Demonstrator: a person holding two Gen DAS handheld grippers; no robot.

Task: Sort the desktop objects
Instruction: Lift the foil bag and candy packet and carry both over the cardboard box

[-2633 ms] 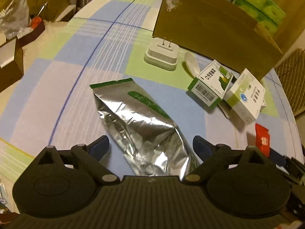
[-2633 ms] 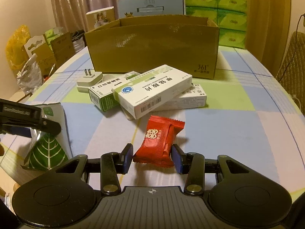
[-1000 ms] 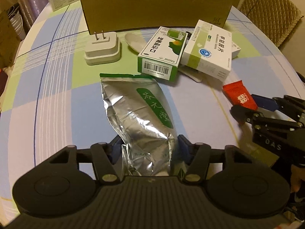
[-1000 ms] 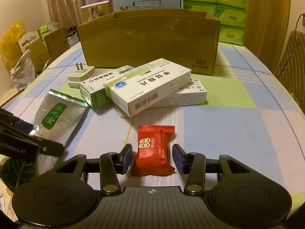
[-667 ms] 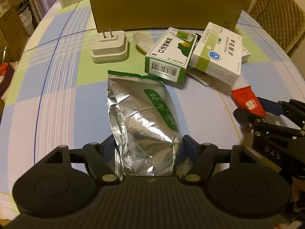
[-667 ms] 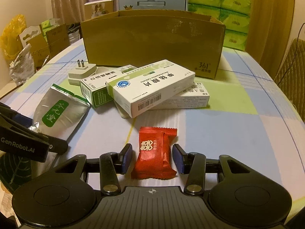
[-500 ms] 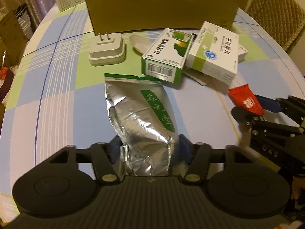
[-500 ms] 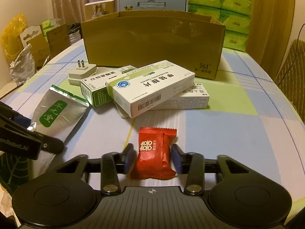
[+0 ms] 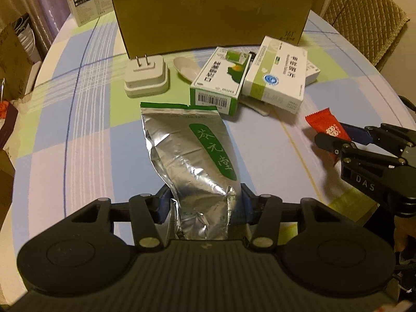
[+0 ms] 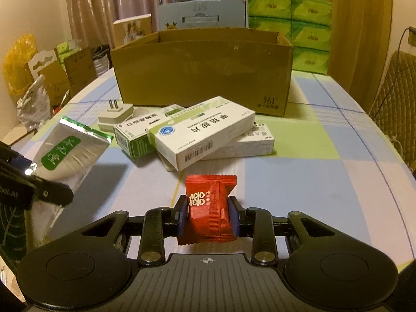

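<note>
Silver tea pouch lies lengthwise near the bench's near edge; your left gripper has just been closing its jaws, now pinching the pouch's near end. Red candy packet toward the right edge: your right gripper has likewise just closed, jaws pinching it. Medicine boxes, plug adapter and cardboard box lie toward the far edge.

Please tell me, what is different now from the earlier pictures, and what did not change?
Both hand-held grippers have just been closing. The left hand-held gripper now pinches the foil tea pouch and its far end looks lifted off the table; the right hand-held gripper now clamps the red candy packet. The cardboard box, white plug adapter and medicine boxes stayed where they were.
</note>
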